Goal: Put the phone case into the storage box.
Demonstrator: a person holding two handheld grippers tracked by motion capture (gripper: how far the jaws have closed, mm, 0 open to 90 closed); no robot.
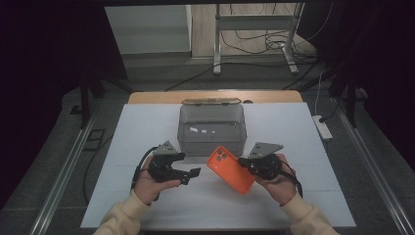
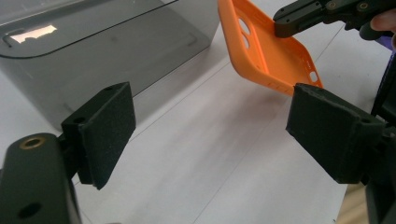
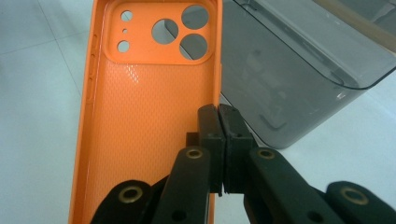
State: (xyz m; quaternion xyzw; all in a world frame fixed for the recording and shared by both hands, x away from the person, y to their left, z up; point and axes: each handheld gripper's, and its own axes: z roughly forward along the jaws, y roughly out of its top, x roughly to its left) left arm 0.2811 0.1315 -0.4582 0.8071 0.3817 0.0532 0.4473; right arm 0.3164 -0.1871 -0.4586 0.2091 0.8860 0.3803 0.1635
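On the white table (image 1: pixel 122 147), the right gripper (image 3: pixel 218 122) pinched an orange silicone phone case (image 1: pixel 230 170); at nine o'clock, the left gripper (image 1: pixel 192 175) gaped, near a smoky transparent plastic box (image 1: pixel 212 128).

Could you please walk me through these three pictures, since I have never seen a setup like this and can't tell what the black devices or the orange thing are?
No robot is here: a person at a table holds a hand-operated two-jaw gripper in each hand. The high view looks down from above the person's side. The other two pictures come from small cameras riding on each gripper, looking along its jaws.

On the white table top stands a smoky clear plastic bin. The right gripper is shut on one long edge of an orange phone case, holding it lifted and tilted near the bin. The case is empty; you can see its camera cut-outs. The left gripper is open, its padded jaws wide apart, holding nothing, with the case just ahead of it.
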